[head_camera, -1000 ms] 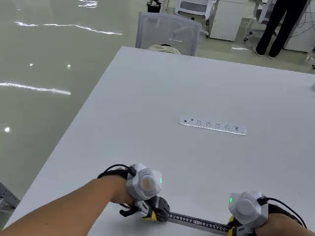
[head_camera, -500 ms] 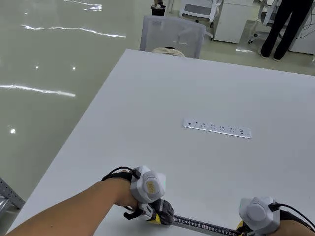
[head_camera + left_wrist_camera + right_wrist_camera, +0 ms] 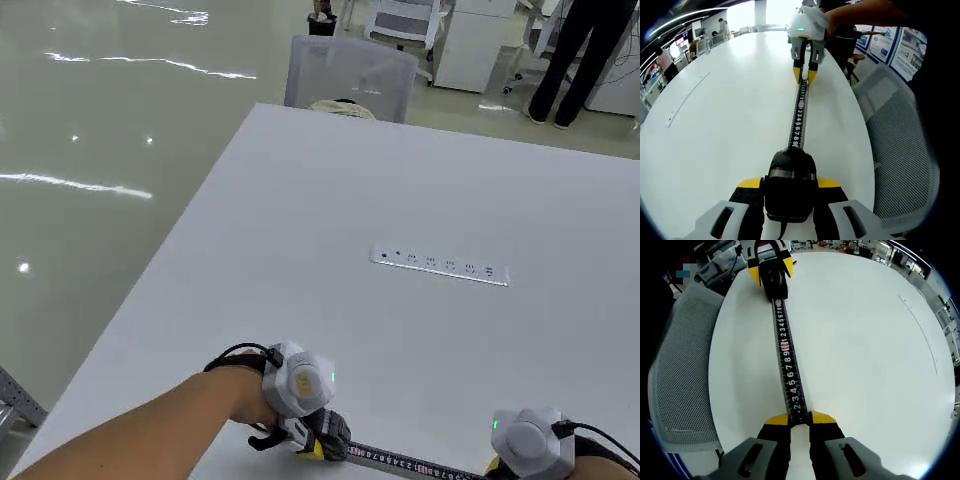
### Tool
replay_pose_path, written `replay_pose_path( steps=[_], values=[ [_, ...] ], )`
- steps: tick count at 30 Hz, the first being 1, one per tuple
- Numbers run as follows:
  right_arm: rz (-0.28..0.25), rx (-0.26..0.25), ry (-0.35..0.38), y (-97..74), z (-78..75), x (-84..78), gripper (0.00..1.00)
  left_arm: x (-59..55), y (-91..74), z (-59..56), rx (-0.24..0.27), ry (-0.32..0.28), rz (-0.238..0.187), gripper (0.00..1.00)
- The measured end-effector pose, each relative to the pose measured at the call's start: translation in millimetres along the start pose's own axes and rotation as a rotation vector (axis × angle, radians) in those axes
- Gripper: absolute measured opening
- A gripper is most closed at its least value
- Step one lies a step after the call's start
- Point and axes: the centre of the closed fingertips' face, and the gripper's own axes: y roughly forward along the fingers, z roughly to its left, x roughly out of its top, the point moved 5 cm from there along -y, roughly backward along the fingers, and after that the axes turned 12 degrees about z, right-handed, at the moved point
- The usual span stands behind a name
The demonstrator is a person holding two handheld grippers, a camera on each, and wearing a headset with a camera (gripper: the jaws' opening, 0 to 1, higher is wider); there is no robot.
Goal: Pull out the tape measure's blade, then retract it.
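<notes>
Spread wider than 1 second ago, the 2 grippers have drawn more tape out along the near edge of the white table (image 3: 300,220). Near left, the left gripper (image 3: 790,183) is clenched around the black tape measure case (image 3: 790,170). Near right, the right gripper (image 3: 799,419) pinches the blade (image 3: 787,360) at its tip. Pull-out looks well under way. Retraction, letting the tip ease back toward the case, is not yet begun.

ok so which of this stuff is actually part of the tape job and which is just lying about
In the job: tape measure case, gripped by the left tongs; its blade, pulled out, end pinched in the right tongs.
Lying about: power strip on the table; mesh chair at its far end.
</notes>
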Motion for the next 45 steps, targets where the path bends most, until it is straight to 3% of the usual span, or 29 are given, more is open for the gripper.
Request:
replay_pose_path(
  steps=[45],
  values=[
    [0.018, -0.013, 0.018, -1.8, -5.6, -24.4, 0.12, 0.0, -0.9, 0.1, 0.005, -0.009, -0.012, 0.35]
  ],
)
